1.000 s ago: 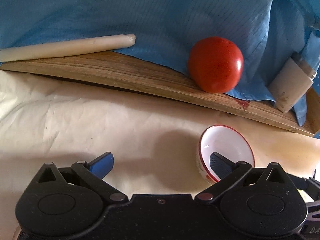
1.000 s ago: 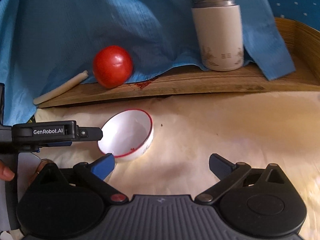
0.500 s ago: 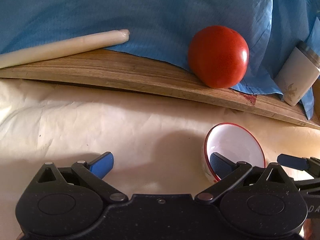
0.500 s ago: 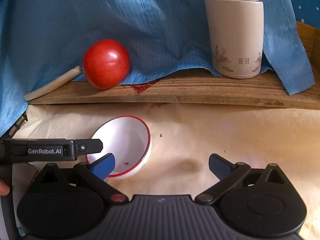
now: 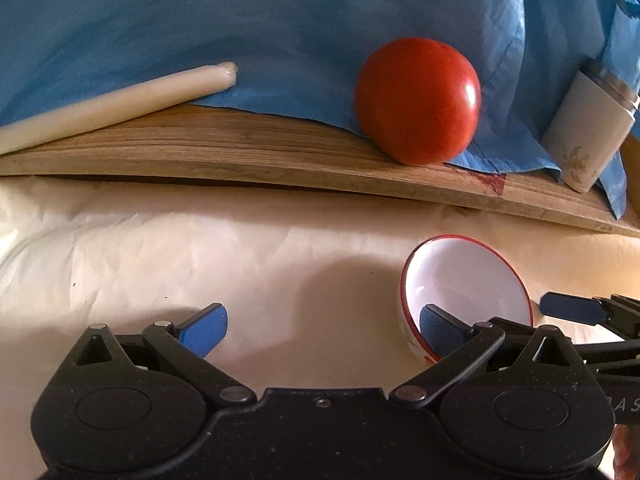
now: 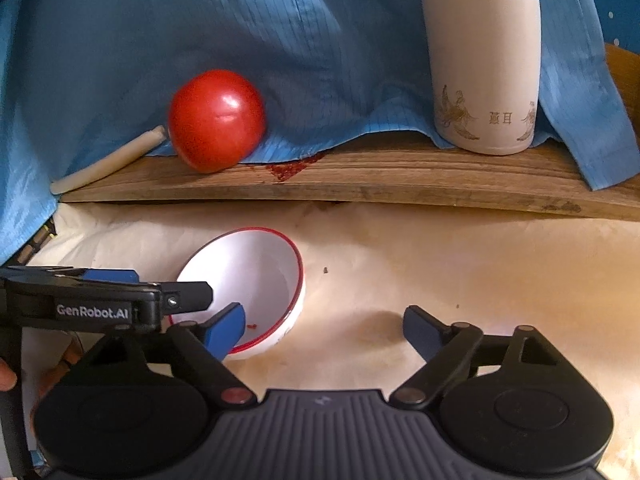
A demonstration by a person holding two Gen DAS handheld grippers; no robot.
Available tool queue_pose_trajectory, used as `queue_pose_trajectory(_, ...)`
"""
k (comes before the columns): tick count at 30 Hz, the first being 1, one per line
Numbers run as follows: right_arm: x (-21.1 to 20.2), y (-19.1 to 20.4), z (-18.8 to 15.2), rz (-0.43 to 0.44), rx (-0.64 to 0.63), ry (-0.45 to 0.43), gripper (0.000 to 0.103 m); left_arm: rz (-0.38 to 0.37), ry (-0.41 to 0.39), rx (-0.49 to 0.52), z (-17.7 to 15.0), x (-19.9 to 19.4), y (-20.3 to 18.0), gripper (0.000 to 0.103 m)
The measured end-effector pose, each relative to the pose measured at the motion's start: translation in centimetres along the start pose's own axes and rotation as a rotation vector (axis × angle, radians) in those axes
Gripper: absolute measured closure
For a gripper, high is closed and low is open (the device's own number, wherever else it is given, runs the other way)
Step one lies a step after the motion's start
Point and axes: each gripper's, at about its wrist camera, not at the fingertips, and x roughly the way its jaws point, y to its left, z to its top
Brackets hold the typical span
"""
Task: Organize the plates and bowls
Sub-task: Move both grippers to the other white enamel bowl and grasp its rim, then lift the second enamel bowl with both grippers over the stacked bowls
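**Both grippers crowding the bowl now**

Cream paper in front of a wooden board. The bowl (image 6: 248,292) sits at 7 o'clock; right gripper (image 6: 324,330) has slid in, jaws closing over its rim. Left gripper (image 5: 320,326) stays spread apart, one finger inside the bowl too. Pickup looks close.

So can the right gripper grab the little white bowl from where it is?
Probably yes. The right gripper is closing, with one finger already inside the bowl, whose wall is between the jaws. The left gripper crowds the same bowl.
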Motion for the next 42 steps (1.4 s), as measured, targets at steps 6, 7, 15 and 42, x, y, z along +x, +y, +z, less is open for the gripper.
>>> queue_pose_trajectory(6, 0.1, 0.1, -0.1, 0.037, 0.001, -0.004, 0.029, -0.013, -0.006, 0.025, 0.0, 0.0, -0.5, 0.007)
queue_pose_trajectory(7, 0.0, 0.1, -0.1, 0.045, 0.001, -0.003, 0.032, -0.012, -0.008, 0.033, -0.1, 0.0, -0.6, 0.008)
queue_pose_trajectory(15, -0.1, 0.1, 0.0, 0.090, 0.004, 0.009, 0.052, -0.055, -0.001, 0.061, -0.1, -0.2, -1.3, 0.024)
queue_pose_trajectory(42, 0.4, -0.3, 0.4, 0.154, 0.092, 0.050, 0.090, -0.205, 0.029, -0.051, -0.6, -1.2, -1.5, 0.092)
